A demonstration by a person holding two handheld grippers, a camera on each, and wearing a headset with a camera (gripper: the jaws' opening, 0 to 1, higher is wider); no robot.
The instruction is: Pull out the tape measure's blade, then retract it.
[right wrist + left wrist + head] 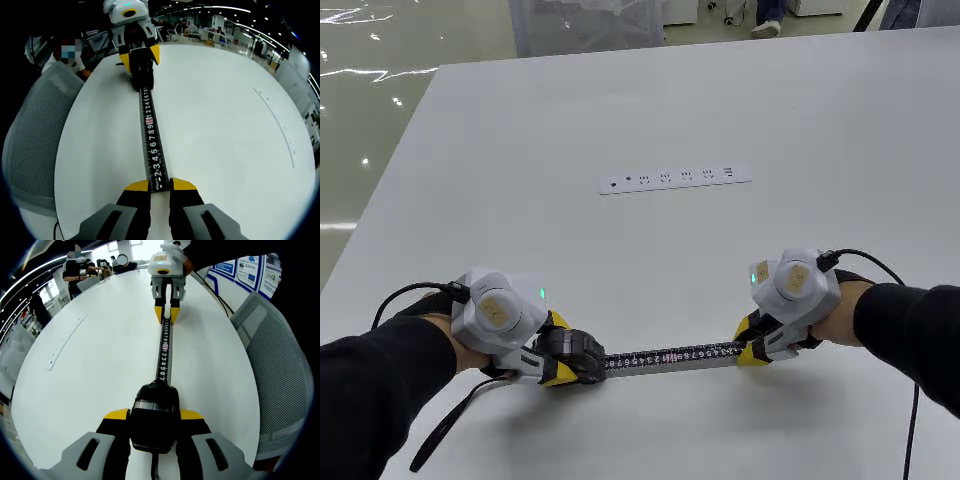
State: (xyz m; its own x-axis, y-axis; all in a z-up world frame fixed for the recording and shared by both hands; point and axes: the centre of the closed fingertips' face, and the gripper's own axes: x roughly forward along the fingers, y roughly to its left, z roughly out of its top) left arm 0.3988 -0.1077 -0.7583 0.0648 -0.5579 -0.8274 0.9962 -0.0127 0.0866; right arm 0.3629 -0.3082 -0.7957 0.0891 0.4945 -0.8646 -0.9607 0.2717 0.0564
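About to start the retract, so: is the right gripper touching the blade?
Touching. The right gripper view shows the right gripper shut on the blade, its end pinched between the yellow tips.

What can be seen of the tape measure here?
The tape measure has a black, plastic-looking case clamped by the left gripper. Its dark blade with pale numerals is pulled out, stretched straight and low along the white table, its tip pinched by the right gripper.

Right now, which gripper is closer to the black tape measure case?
Left. The left gripper is shut on the case; the right gripper pinches the blade at its tip, a stretch of pulled-out tape away.
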